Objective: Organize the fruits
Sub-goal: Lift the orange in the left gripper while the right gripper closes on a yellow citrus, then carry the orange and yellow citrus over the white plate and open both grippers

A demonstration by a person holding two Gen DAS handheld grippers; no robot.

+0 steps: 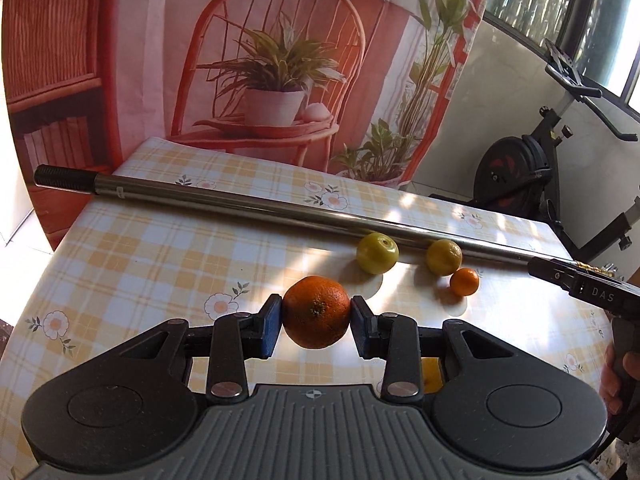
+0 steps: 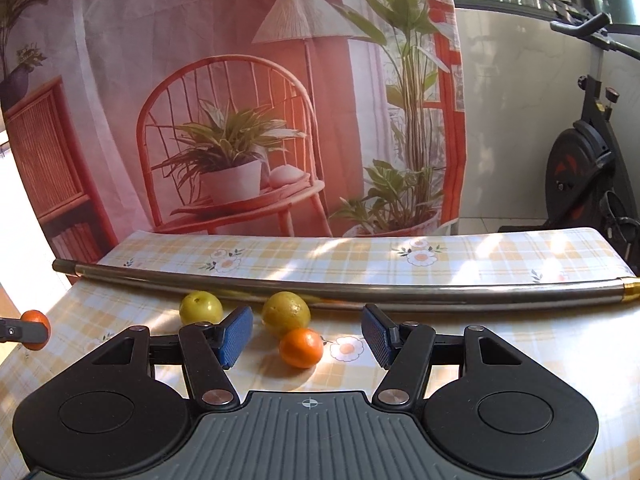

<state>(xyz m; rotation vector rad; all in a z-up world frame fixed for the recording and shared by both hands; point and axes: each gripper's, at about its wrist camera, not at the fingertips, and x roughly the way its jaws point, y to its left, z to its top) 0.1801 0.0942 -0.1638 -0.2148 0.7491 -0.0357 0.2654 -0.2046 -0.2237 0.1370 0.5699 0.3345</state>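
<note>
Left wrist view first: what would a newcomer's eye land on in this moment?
The big orange, clamped between the left gripper's blue pads at centre frame. Behind it a long steel pole lies across the checked table, with two yellow-green fruits and a small orange beside it. The right gripper is open near that small orange.

Left tool (image 1: 317,320) clamps large orange (image 1: 317,312) — above checked tablecloth (image 1: 132,264).

On the table (image 2: 460,344), a long metal rod (image 2: 280,286) lies behind three fruits: two (image 2: 201,307) (image 2: 286,314) just before it, a smaller one (image 2: 301,347) nearest, touching the middle fruit
</note>
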